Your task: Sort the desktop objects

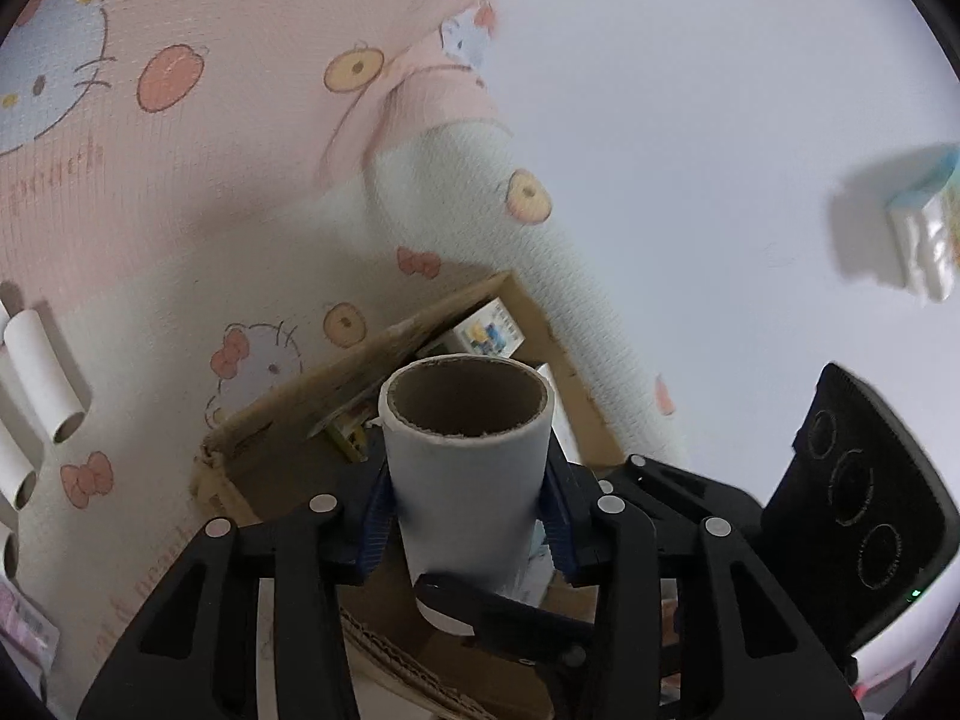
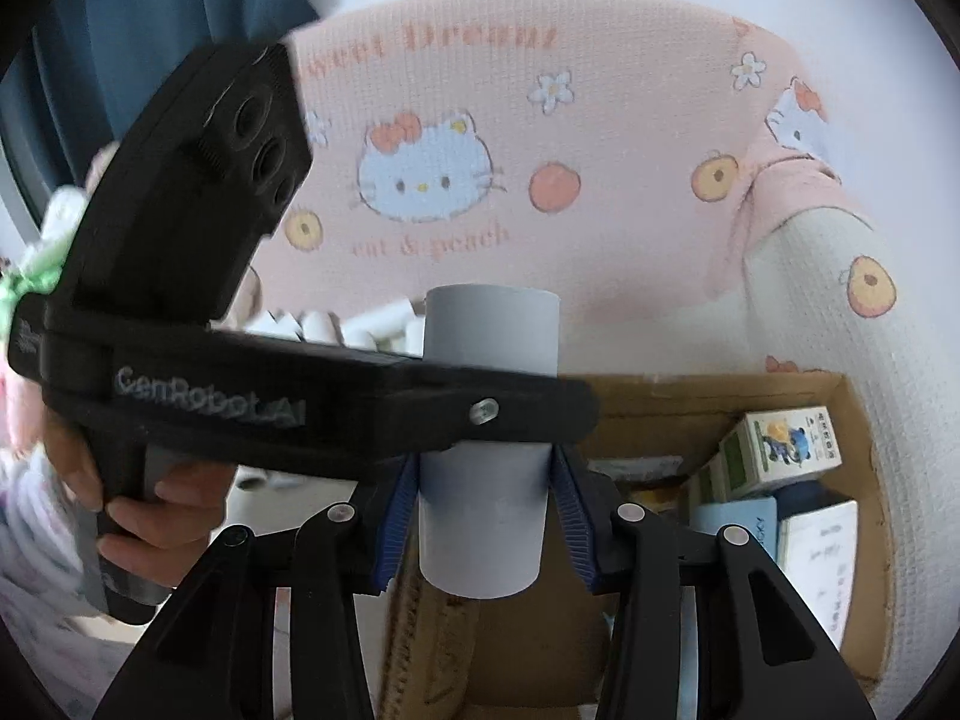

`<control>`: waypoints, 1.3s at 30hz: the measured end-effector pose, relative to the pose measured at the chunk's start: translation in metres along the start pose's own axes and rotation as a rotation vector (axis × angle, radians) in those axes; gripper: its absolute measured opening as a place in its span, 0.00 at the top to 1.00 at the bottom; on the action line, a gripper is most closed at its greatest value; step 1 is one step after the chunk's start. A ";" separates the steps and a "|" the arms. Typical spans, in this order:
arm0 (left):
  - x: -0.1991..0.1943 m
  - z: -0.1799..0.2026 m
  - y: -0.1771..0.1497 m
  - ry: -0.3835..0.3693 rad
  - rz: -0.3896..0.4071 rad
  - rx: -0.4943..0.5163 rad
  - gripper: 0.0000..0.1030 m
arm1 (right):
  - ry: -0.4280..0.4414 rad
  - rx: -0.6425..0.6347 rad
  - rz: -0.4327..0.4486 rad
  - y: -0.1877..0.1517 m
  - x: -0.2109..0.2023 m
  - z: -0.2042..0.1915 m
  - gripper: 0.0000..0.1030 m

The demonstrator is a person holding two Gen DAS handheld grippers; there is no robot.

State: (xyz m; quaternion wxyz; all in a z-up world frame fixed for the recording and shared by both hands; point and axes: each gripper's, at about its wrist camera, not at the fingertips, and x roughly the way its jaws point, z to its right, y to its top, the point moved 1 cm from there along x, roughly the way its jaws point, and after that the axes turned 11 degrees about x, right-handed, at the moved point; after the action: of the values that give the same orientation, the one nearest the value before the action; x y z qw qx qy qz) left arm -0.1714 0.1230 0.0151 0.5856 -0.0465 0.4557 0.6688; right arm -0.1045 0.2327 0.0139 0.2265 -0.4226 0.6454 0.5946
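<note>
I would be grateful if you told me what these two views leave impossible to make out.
- Left wrist view: the cardboard box floor, hidden by the held paper tube and left gripper.
- Right wrist view: the middle of the held tube, crossed by the other gripper's black body.
- Left wrist view: the tissue pack, blurred and cut by the edge.

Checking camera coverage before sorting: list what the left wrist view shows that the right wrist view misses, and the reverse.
Left wrist only: a tissue pack, loose tubes at the left edge, the open end of the held tube. Right wrist only: a person's hand, a blue curtain. Both: a tube clamped between blue pads, the cardboard box, the cat-print blanket.
</note>
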 end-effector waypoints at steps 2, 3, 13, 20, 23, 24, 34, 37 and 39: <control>0.004 0.004 -0.002 0.017 -0.006 0.030 0.55 | 0.001 0.008 -0.016 -0.002 0.002 0.006 0.60; 0.004 0.005 -0.003 0.020 -0.009 0.039 0.55 | -0.002 0.010 -0.017 -0.003 0.002 0.007 0.60; 0.013 -0.002 0.002 0.007 -0.046 -0.022 0.54 | -0.053 0.039 -0.038 -0.006 0.008 0.025 0.60; 0.038 0.001 -0.001 0.036 -0.099 -0.010 0.54 | -0.104 0.066 -0.120 -0.010 0.022 0.037 0.60; 0.049 0.002 -0.002 0.049 -0.151 -0.001 0.54 | -0.084 0.107 -0.170 -0.011 0.028 0.046 0.60; 0.054 0.002 -0.005 0.050 -0.176 -0.004 0.54 | -0.072 0.125 -0.182 -0.012 0.029 0.050 0.60; 0.082 0.003 -0.005 0.096 -0.261 -0.021 0.55 | -0.086 0.077 -0.203 -0.009 0.038 0.066 0.60; 0.087 -0.002 -0.004 0.106 -0.286 -0.023 0.55 | -0.083 0.074 -0.217 -0.009 0.044 0.067 0.60; 0.090 -0.006 -0.004 0.113 -0.300 -0.031 0.55 | -0.079 0.075 -0.223 -0.010 0.049 0.067 0.60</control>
State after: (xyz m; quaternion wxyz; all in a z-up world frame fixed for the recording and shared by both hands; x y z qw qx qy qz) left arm -0.1987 0.1854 -0.0435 0.6516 -0.1603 0.4655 0.5770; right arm -0.1369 0.2844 -0.0436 0.3322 -0.4591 0.6067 0.5575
